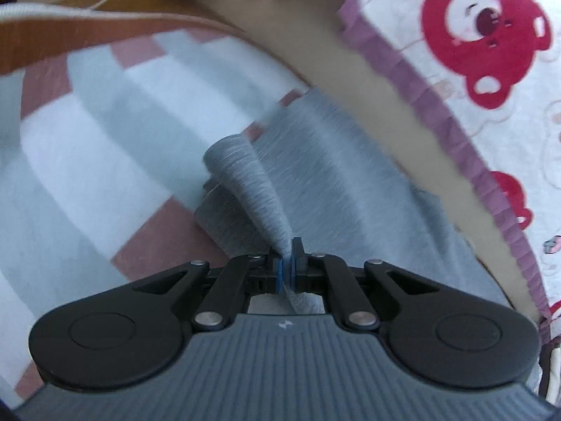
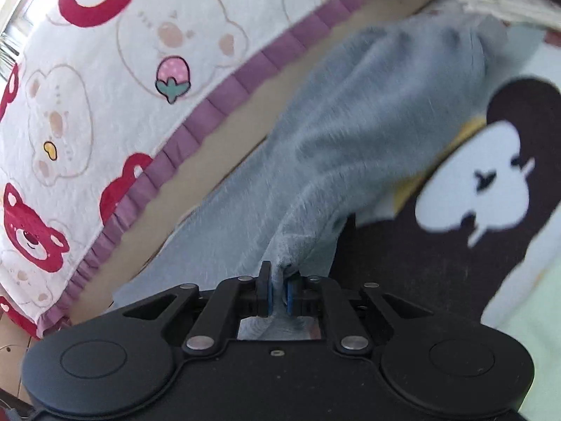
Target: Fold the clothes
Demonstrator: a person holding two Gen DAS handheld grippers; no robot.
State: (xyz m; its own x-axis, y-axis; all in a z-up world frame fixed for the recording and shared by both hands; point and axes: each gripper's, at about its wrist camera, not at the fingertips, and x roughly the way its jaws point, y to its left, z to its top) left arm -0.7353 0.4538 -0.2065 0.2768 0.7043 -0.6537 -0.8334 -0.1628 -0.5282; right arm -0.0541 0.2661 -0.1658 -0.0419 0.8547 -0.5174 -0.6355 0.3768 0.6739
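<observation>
Left claw [image 1: 286, 269] is clamped on a pinched-up ridge of the grey garment [image 1: 315, 182], right claw [image 2: 278, 293] pinching another bunch. Garment's stretched over the patterned rug [image 1: 80, 133], beside the bear-print bed cover [image 2: 105, 80].

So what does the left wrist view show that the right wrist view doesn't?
Only the left wrist view shows the striped pink, grey and white mat under the garment. Only the right wrist view shows the dark brown mat with a white cartoon face. Both show the grey garment pinched in shut fingers, left gripper and right gripper, beside the bear-print bedspread.
</observation>
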